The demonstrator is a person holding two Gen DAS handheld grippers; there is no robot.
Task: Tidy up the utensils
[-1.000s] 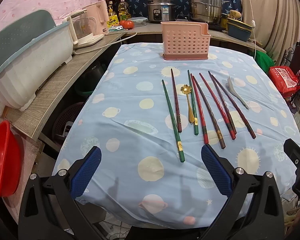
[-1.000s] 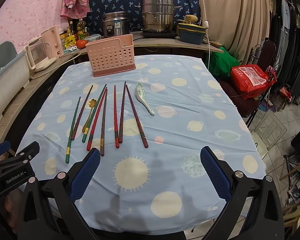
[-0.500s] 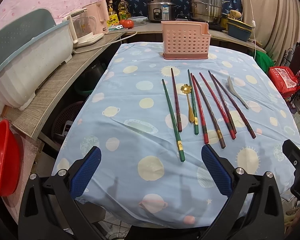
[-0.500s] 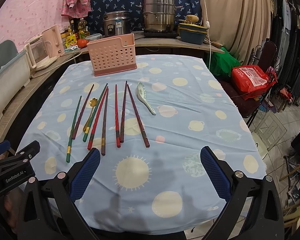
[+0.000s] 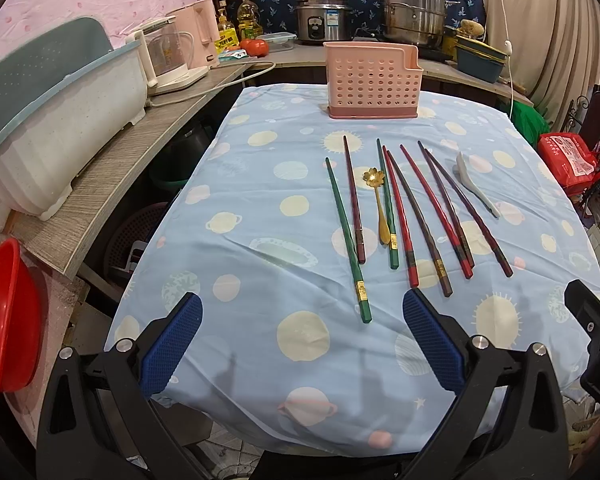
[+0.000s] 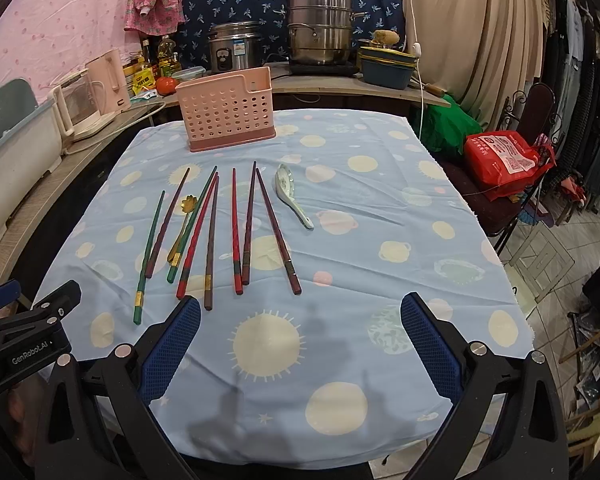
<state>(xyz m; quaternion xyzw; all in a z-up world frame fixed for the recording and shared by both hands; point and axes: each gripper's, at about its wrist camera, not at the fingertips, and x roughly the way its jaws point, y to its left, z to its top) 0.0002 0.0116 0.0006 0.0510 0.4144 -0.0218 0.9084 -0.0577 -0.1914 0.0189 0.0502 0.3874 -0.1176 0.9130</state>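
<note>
Several chopsticks (image 5: pixel 404 216) (image 6: pixel 236 232) in green, red and dark brown lie side by side on the blue planet-print tablecloth (image 5: pixel 260 208) (image 6: pixel 380 240). Among them rests a gold flower-bowl spoon (image 5: pixel 380 204) (image 6: pixel 181 227). A white ceramic spoon (image 5: pixel 474 184) (image 6: pixel 292 194) lies to their right. A pink perforated utensil holder (image 5: pixel 374 80) (image 6: pixel 228 110) stands upright at the far end. My left gripper (image 5: pixel 302 342) hovers open at the near edge, just short of the chopstick ends. Open too, my right gripper (image 6: pixel 300 344) hangs near that edge, to the right.
A grey counter (image 5: pixel 112 168) runs along the left with a white tub (image 5: pixel 60 128) and a pink kettle (image 5: pixel 192 48). A red basin (image 5: pixel 4 312) sits lower left. Pots (image 6: pixel 320 34) stand behind the table; a red bag (image 6: pixel 504 160) lies on a chair at right.
Both grippers have crept slightly forward toward the table; the utensils lie where they were and both stay open.
</note>
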